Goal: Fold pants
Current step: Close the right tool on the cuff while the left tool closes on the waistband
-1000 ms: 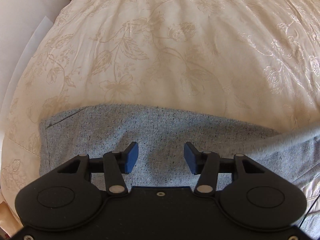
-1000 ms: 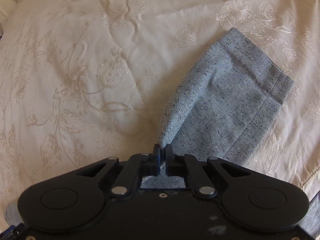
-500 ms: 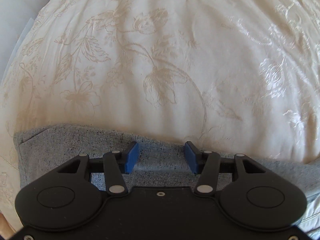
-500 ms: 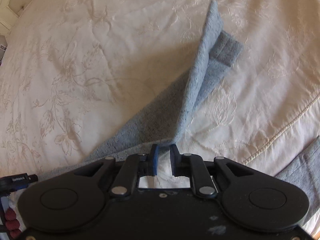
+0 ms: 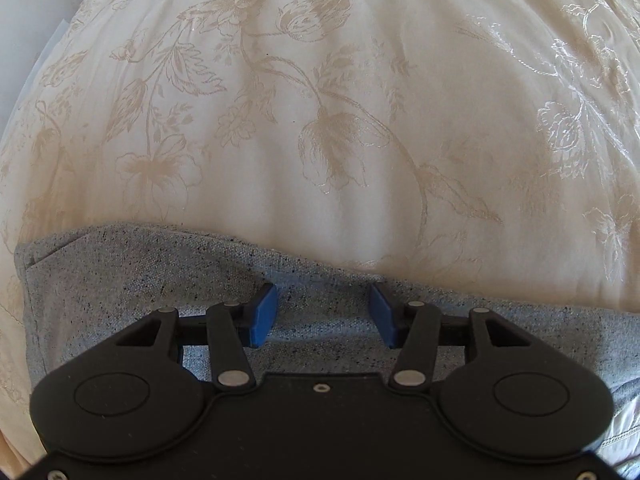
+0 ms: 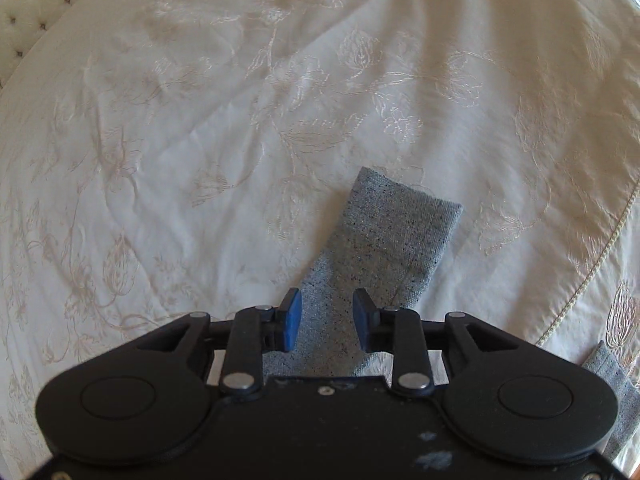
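The pants are grey speckled fabric lying on a cream floral bedspread. In the left wrist view their waist end (image 5: 132,280) lies flat across the bottom, with a pocket seam at the left. My left gripper (image 5: 322,314) is open just above that fabric and holds nothing. In the right wrist view a pant leg (image 6: 384,240) lies flat, its hem pointing away from me. My right gripper (image 6: 326,320) is open over the leg, its blue pads either side of the cloth and not gripping it.
The bedspread (image 5: 320,120) fills both views. A tufted headboard (image 6: 24,4) shows at the top left of the right wrist view. A corded bed edge (image 6: 592,264) runs down the right, with another bit of grey cloth (image 6: 616,392) beside it.
My right gripper was shut on the pant leg, lifted and swung it, then opened and let it go; the leg now lies flat. My left gripper stayed open and shifted slightly over the waist.
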The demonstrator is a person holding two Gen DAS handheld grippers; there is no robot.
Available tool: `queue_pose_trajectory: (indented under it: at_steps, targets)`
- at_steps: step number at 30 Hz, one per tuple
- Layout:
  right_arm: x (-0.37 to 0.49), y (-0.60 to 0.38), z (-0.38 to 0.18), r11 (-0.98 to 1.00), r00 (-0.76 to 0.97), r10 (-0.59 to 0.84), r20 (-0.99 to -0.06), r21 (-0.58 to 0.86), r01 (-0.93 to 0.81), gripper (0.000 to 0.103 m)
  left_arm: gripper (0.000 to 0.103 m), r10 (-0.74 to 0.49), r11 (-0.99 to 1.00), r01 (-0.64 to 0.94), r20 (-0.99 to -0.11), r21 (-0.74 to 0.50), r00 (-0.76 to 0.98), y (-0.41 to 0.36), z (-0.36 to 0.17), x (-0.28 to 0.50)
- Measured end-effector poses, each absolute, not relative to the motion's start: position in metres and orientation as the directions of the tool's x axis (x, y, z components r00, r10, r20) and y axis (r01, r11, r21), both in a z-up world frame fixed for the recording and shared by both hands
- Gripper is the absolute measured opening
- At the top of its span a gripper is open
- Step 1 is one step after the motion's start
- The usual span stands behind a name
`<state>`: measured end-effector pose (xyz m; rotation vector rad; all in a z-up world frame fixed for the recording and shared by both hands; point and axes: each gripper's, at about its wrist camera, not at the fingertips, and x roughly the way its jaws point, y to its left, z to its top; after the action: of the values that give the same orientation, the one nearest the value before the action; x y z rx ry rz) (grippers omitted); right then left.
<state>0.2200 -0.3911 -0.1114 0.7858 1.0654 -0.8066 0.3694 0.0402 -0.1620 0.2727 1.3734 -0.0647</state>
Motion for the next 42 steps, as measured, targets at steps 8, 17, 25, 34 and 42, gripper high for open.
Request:
queue_pose_trajectory:
  at_steps: [8, 17, 25, 34, 42]
  targets:
    - [0.176, -0.401, -0.112, 0.418, 0.299, -0.137, -0.944, 0.219, 0.882, 0.032, 0.058, 0.088, 0.975, 0.182, -0.973, 0.128, 0.214, 0.049, -0.149, 0.364]
    - [0.181, -0.407, -0.146, 0.391, 0.256, -0.079, -0.963, 0.207, 0.897, 0.036, 0.058, 0.076, 0.98, 0.159, -0.966, 0.118, 0.246, 0.067, -0.125, 0.349]
    - [0.187, -0.386, -0.118, 0.496, 0.35, -0.113, -0.93, 0.252, 0.831, 0.004, 0.058, 0.036, 0.996, 0.076, -0.971, 0.055, 0.236, 0.092, -0.105, 0.354]
    - [0.137, -0.378, -0.076, 0.579, 0.407, -0.092, -0.909, 0.284, 0.765, 0.004, 0.058, -0.017, 0.999, -0.024, -0.978, -0.022, 0.206, 0.093, -0.101, 0.378]
    - [0.111, -0.365, -0.123, 0.578, 0.31, -0.058, -0.949, 0.222, 0.785, 0.004, 0.058, -0.032, 0.992, -0.116, -0.989, -0.05, 0.146, 0.08, -0.12, 0.39]
